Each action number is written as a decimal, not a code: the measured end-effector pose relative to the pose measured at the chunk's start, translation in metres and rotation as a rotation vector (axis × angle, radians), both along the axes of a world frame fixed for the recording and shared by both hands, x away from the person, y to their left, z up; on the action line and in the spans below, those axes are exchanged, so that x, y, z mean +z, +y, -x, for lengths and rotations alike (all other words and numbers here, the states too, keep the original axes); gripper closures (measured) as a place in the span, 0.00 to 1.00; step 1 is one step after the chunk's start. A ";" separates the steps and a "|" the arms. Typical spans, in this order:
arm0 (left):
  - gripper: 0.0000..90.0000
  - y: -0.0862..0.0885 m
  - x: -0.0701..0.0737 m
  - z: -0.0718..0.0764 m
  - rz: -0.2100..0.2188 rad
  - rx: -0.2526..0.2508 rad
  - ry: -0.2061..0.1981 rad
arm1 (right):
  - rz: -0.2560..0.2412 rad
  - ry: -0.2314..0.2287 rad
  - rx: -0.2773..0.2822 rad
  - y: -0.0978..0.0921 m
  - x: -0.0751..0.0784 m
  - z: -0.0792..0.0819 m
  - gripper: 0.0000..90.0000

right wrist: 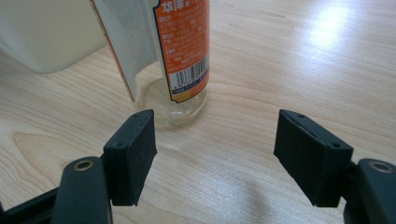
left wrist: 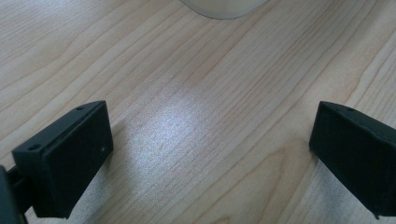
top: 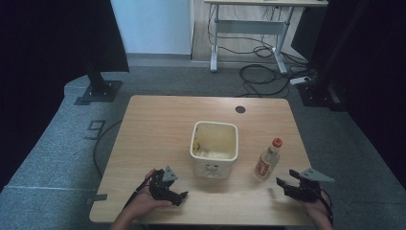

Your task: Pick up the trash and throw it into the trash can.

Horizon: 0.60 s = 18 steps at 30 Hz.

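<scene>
**Jaws spread, bottle just ahead**

Standing wide apart on both grippers, gripping nothing. Right gripper sitting low near the table's front edge, facing the clear bottle, which is standing upright on the wooden table just beyond the jaw tips and a little toward the left pad. Left gripper resting in front of the cream tub, apart from it, with bare wood between its jaws.

Probably reaching for the bottle: shifting slightly so the glass sits centred between the pads, sliding in level, closing on the labelled body rather than the narrow neck, avoiding a nudge that could tip it toward the tub beside it.

Bottle looking nearly empty, capped in red. Tub open-topped, holding pale scraps and streaks near the bottom; hard telling what exactly.
</scene>
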<state>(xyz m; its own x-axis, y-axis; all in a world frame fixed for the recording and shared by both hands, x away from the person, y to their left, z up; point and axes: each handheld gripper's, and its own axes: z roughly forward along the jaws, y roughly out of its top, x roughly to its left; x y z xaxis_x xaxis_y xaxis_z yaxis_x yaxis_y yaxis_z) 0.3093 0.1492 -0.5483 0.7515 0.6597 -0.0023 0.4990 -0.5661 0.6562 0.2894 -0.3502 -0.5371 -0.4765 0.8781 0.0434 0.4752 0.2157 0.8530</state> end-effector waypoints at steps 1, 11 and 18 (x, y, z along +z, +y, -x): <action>0.00 0.000 0.000 0.000 0.000 0.000 0.000 | -0.002 0.000 0.000 0.000 0.000 0.000 0.33; 0.00 0.000 0.000 0.000 0.000 0.005 0.000 | 0.015 -0.009 0.017 0.007 0.002 0.000 0.33; 0.00 0.000 0.000 0.000 0.000 0.004 0.000 | 0.026 -0.009 0.021 0.008 0.002 -0.001 0.33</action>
<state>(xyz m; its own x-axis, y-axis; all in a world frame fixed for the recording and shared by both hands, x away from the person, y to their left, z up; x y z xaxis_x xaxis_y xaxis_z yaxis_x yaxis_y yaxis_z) 0.3089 0.1492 -0.5483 0.7486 0.6630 -0.0022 0.5015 -0.5641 0.6559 0.2901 -0.3423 -0.5355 -0.4951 0.8687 0.0162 0.4627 0.2478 0.8512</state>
